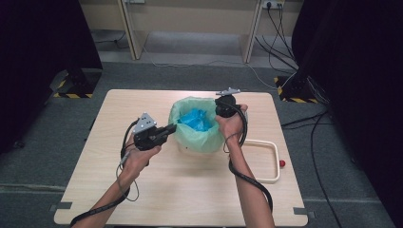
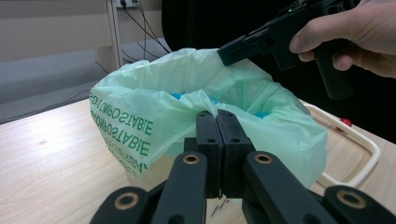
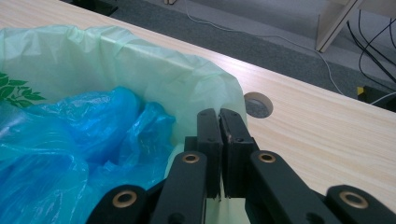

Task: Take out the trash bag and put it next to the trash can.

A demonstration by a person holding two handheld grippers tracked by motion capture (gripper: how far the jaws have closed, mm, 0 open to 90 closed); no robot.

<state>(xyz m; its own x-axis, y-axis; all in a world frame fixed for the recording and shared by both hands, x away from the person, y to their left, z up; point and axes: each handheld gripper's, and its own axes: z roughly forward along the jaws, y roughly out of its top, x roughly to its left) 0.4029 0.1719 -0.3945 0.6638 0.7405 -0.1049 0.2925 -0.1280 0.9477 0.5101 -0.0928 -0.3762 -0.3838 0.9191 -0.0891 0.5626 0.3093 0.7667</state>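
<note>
A pale green bag (image 1: pixel 197 138) with green print lines a small bin at the table's middle, and crumpled blue plastic (image 1: pixel 196 118) lies inside it. My left gripper (image 1: pixel 174 128) comes in level from the left, its jaws shut on the bag's near rim (image 2: pixel 196 100), which bunches at the tips of the left gripper (image 2: pixel 217 113). From the far right side, my right gripper (image 1: pixel 219 115) has its jaws closed at the bag's rim (image 3: pixel 205 79), with the green film against its tips (image 3: pixel 218 112). The blue plastic (image 3: pixel 70 135) lies just left of them. The right gripper (image 2: pixel 225 52) also meets the bag's far rim in the left gripper view.
A white rectangular frame tray (image 1: pixel 274 164) lies right of the bin, with a small red object (image 1: pixel 282 163) beside it. A round cable hole (image 3: pixel 258 105) sits in the wooden table (image 1: pixel 190 199) behind the bag. Cables and stand bases cover the floor beyond.
</note>
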